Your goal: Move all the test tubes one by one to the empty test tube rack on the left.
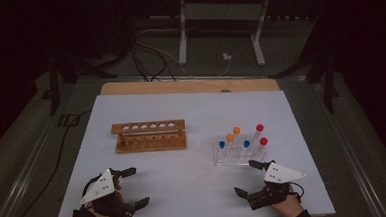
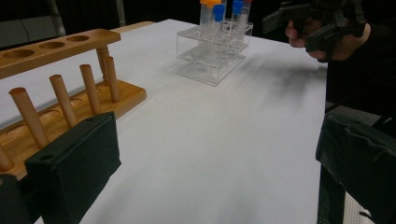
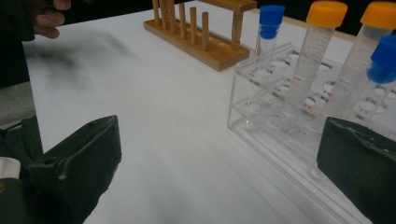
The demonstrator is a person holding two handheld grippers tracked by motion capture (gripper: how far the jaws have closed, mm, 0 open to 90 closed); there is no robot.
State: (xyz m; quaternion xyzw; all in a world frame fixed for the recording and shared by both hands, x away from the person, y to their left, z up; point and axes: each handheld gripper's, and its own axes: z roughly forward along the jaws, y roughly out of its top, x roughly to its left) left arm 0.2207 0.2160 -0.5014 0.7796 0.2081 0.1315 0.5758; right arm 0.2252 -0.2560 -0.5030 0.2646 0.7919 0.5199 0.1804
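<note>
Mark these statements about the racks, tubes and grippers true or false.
1. The wooden rack holds no tubes. True.
2. The tubes stand in the clear rack. True.
3. The right gripper holds a tube. False: its jaws are open and empty.
4. All caps are blue. False: some are orange or red.
5. The left gripper is open. True.

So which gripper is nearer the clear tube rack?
Right. The right gripper sits open just in front of the clear tube rack; the left gripper is across the table, nearer the wooden rack.
</note>
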